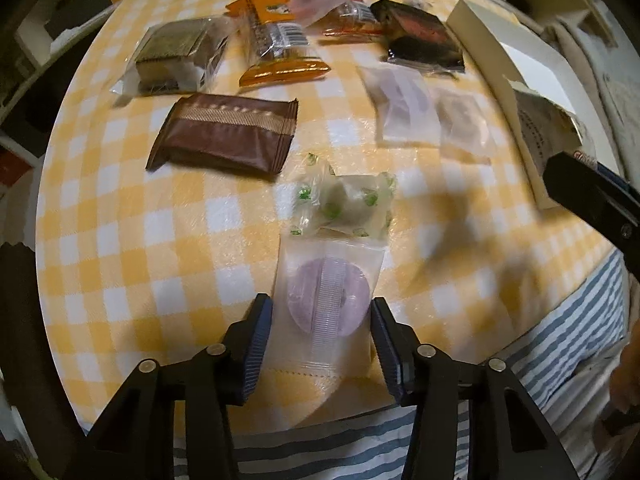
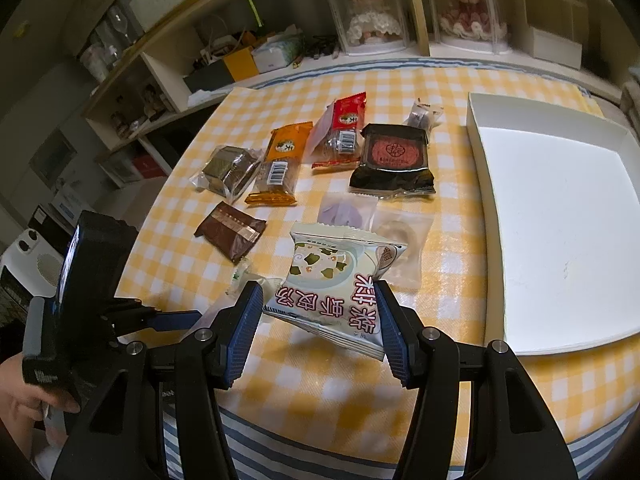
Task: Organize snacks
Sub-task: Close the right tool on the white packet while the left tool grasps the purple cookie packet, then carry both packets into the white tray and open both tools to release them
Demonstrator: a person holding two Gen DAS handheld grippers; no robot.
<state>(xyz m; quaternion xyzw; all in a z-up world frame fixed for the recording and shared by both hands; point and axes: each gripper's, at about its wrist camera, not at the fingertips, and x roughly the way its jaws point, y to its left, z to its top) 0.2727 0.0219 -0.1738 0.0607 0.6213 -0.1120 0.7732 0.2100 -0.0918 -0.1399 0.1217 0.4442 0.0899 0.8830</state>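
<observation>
White box empty; snacks scattered on table. Right claw grips soup packet; left claw straddles purple pastry, not pinched.

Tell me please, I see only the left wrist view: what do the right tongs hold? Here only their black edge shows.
Observer: The right tongs are shut on a white foil packet with green printed pieces.
Operator: Does this packet rest on the table?
Observer: No, it hangs clear of the yellow checked tablecloth, with its shadow below it.
Operator: And the white cardboard box, has it something inside?
Observer: The white cardboard box is empty; its floor is bare.
</observation>
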